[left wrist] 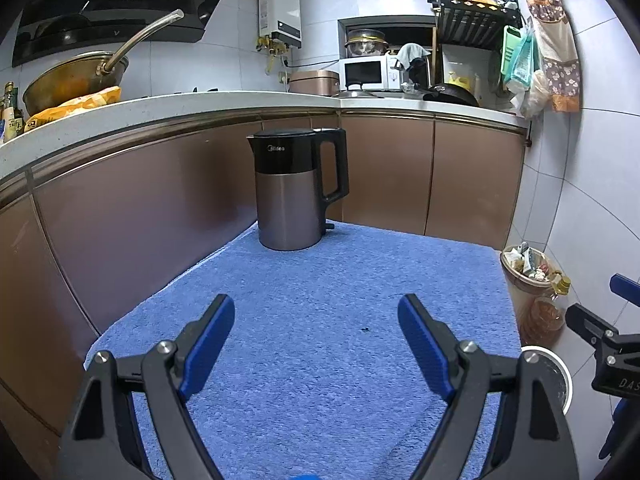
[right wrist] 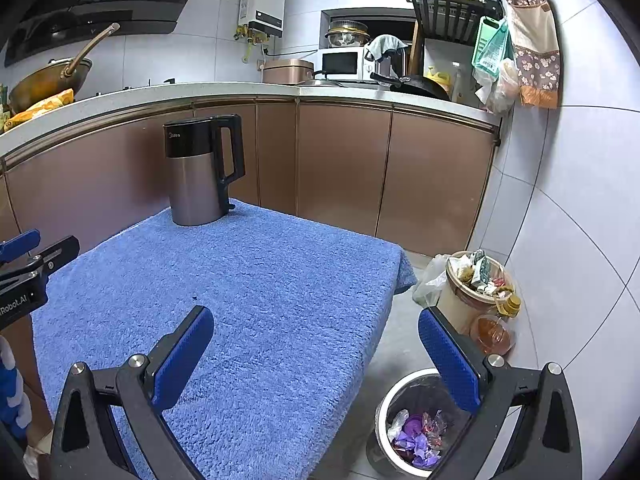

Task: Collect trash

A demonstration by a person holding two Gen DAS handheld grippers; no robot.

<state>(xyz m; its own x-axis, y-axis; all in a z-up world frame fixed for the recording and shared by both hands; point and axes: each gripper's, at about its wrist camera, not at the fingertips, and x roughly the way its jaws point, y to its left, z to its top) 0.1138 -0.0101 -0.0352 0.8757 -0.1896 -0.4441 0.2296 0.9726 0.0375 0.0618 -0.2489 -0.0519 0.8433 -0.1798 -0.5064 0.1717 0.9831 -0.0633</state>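
Observation:
A white-rimmed trash bin (right wrist: 416, 428) stands on the floor at the table's right side, with purple and clear wrappers (right wrist: 416, 436) inside. Its rim also shows in the left wrist view (left wrist: 558, 376). My right gripper (right wrist: 316, 324) is open and empty, its right finger over the bin, its left over the blue towel (right wrist: 248, 280). My left gripper (left wrist: 316, 312) is open and empty above the towel (left wrist: 320, 300). A tiny dark speck (left wrist: 365, 329) lies on the towel; it also shows in the right wrist view (right wrist: 195, 298).
A black and steel kettle (left wrist: 294, 188) stands at the towel's far edge. A full beige waste basket (right wrist: 474, 284) and an oil bottle (right wrist: 494, 328) stand by the wall. Brown cabinets (right wrist: 340, 168) and a cluttered counter run behind.

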